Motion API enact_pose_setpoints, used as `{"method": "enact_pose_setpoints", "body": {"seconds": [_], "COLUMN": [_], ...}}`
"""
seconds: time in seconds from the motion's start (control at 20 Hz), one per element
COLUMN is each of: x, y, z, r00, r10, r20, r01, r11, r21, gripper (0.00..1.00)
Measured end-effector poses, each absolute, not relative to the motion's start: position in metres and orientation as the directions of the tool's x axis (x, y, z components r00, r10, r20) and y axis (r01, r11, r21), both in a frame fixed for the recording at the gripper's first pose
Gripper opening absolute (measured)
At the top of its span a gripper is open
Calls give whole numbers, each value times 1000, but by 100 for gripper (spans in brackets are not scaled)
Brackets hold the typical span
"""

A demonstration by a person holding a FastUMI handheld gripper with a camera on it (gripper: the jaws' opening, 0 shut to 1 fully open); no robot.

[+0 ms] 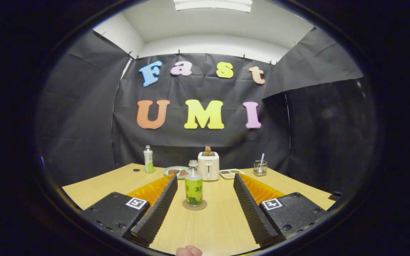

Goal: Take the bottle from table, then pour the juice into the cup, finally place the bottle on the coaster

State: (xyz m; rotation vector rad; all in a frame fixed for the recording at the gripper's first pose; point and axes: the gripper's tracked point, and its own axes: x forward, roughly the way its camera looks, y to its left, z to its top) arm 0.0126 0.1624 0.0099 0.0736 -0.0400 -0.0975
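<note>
Fingertip (188, 251) of your hand shows at the near table edge, between the two gripper fingers. Your gripper (205, 185) is spread wide and holds nothing. Between its fingers, touching neither, the green-labelled juice bottle (193, 187) stands upright on a round coaster (194, 205) on the wooden table (212, 224). Beyond the bottle stands a white toaster (208, 165) with toast in its slots. A plate of food (175, 171) lies left of the toaster, a small tray (229, 173) right of it. Farther right stands a wire holder (260, 168) with a utensil. A second bottle (148, 160) stands far left.
</note>
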Motion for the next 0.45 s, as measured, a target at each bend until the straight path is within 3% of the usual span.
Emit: {"method": "enact_pose_setpoints", "body": {"seconds": [0.45], "x": [10], "y": [166], "z": [13], "r00": [993], "r10": [-111], "r20": [43], "r01": [109], "r11": [993], "r21": [49], "gripper": [100]}}
